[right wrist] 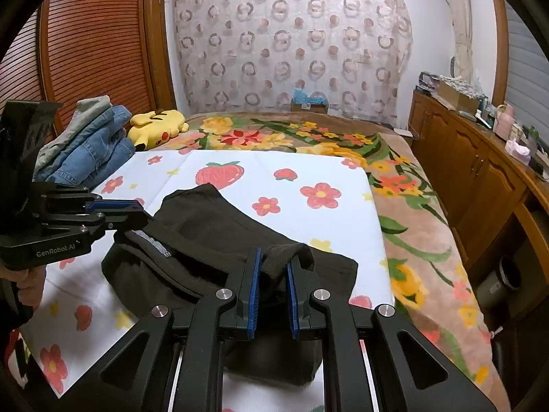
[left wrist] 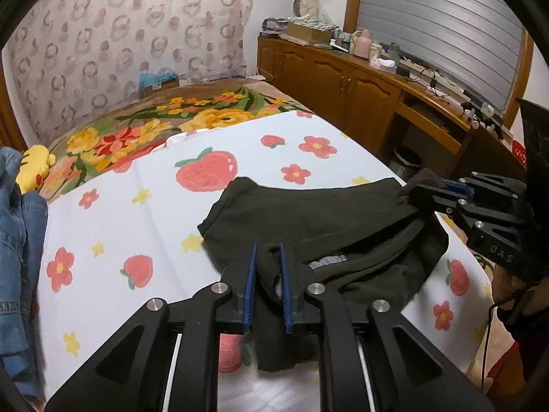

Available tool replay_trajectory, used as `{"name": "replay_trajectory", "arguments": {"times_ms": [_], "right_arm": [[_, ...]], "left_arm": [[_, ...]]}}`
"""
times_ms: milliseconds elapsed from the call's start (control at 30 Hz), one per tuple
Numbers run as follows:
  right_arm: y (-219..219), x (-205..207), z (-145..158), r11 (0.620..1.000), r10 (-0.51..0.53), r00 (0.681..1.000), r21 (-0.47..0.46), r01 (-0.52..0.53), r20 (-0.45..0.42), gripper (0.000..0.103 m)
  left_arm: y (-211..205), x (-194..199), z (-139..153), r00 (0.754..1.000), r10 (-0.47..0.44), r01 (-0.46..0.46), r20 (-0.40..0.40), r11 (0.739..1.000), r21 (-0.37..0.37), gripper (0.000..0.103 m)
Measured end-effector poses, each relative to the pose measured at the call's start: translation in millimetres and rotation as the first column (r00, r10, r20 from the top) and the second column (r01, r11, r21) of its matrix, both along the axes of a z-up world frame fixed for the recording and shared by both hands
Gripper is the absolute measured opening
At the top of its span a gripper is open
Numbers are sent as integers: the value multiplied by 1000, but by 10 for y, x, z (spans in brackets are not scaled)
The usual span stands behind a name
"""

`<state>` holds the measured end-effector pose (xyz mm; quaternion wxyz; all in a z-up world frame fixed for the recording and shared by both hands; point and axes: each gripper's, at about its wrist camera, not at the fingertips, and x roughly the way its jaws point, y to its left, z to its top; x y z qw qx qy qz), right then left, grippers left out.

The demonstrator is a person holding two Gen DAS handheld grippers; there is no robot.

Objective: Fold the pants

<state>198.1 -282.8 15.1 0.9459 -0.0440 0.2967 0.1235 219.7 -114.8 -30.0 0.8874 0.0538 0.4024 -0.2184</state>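
Dark olive-black pants (left wrist: 308,216) lie partly folded on a white mat printed with strawberries and flowers (left wrist: 137,213). My left gripper (left wrist: 267,257) is shut on a bunched edge of the pants near their left side. My right gripper (right wrist: 272,264) is shut on another bunched edge of the same pants (right wrist: 212,226). In the left wrist view the right gripper (left wrist: 417,190) comes in from the right and pinches the pants' far right corner. In the right wrist view the left gripper (right wrist: 137,213) comes in from the left at the waistband with a grey label.
The mat (right wrist: 308,171) lies on a bed with a floral blanket (right wrist: 411,213). Folded blue jeans (right wrist: 89,147) and a yellow plush toy (right wrist: 158,127) lie at the bed's left side. A wooden cabinet (right wrist: 480,178) with clutter runs along the right. A bin (left wrist: 406,163) stands beside the bed.
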Motion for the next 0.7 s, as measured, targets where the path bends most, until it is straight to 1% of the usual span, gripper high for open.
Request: {"name": "replay_trajectory", "arguments": {"times_ms": [33,67,133,167,200,233,367,433,567,700], "right_arm": [[-5,-11,16,1000,-5,1000,-3,5,2,21],[-13,-27,30,1000,-7,1000,-3,7,5,22],[-39,-58,54,1000,0,1000,12,0,11,25],[-59,-87,62,1000,-5,1000,12,4,12,27],[-73,-106,66,1000,-12,1000,9,12,16,33],[-88,-138,67,1000,-19,1000,4,19,25,37],[-136,-264,44,1000,-26,999,-16,27,35,40],[-170,-342,12,1000,-23,999,-19,24,28,41],[-236,-422,-89,1000,-13,1000,0,13,-20,41],[-299,-458,-176,1000,-7,998,0,7,-65,41]], "left_arm": [[19,-3,3,1000,6,-6,0,1000,-2,18],[38,-12,14,1000,12,-12,4,1000,-5,21],[82,-40,49,1000,19,-18,15,1000,-8,31],[104,-58,66,1000,21,-20,21,1000,-11,40],[136,-82,87,999,22,-22,29,1000,-19,45],[156,-101,101,999,21,-20,35,999,-24,47],[233,-210,117,999,12,-10,44,999,-37,56],[240,-264,98,999,7,-5,47,999,-37,56],[226,-357,-6,999,-9,10,40,1000,-20,57],[202,-412,-166,999,-33,33,4,999,-17,56]]}}
